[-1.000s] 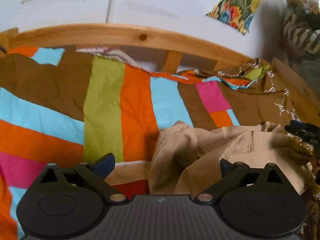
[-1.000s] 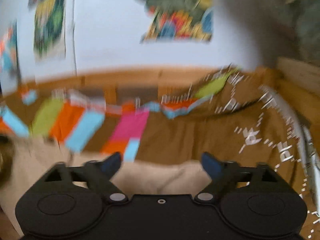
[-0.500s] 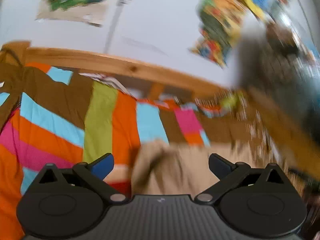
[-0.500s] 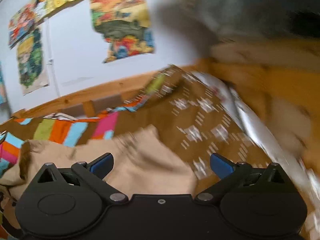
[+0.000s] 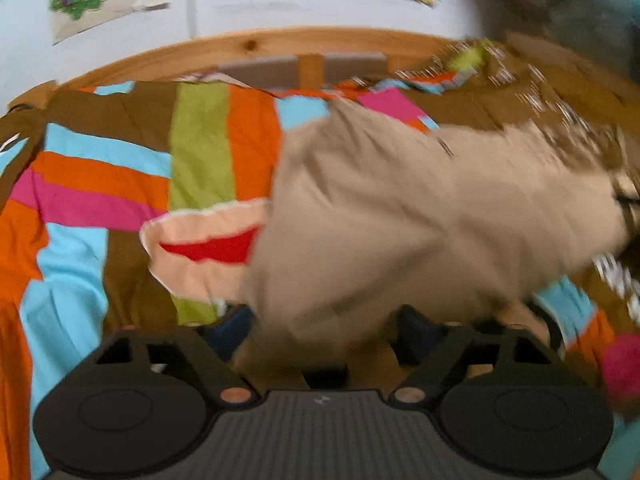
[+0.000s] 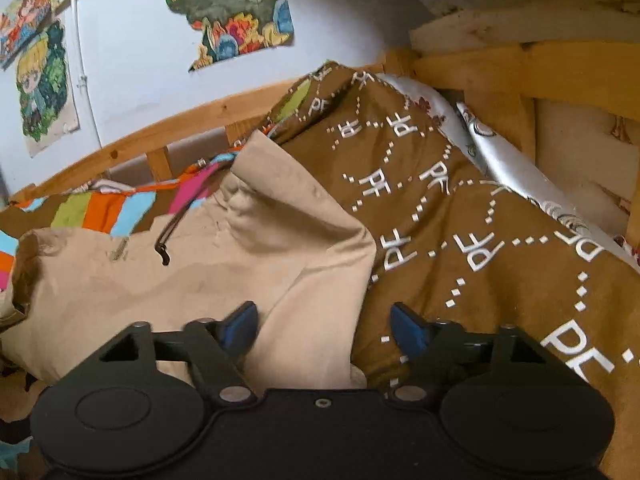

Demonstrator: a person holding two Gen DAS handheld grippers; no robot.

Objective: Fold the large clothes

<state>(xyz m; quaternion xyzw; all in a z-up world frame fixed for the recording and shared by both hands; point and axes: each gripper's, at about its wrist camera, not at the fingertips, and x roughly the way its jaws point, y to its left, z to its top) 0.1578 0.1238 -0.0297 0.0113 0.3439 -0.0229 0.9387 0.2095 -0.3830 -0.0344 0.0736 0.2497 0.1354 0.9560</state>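
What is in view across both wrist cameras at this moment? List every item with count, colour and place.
beige garment: one, tan, crumpled on the bed, black drawstring on it
striped bedcover: one, multicoloured with brown, spread over the bed
brown patterned duvet: one, brown with white lettering, right of the garment
bed frame: one, pale wood, along the wall
wall posters: several, colourful, on the white wall
left gripper: one, black with blue pads, open, garment cloth between its fingers
right gripper: one, black with blue pads, open over the garment's edge
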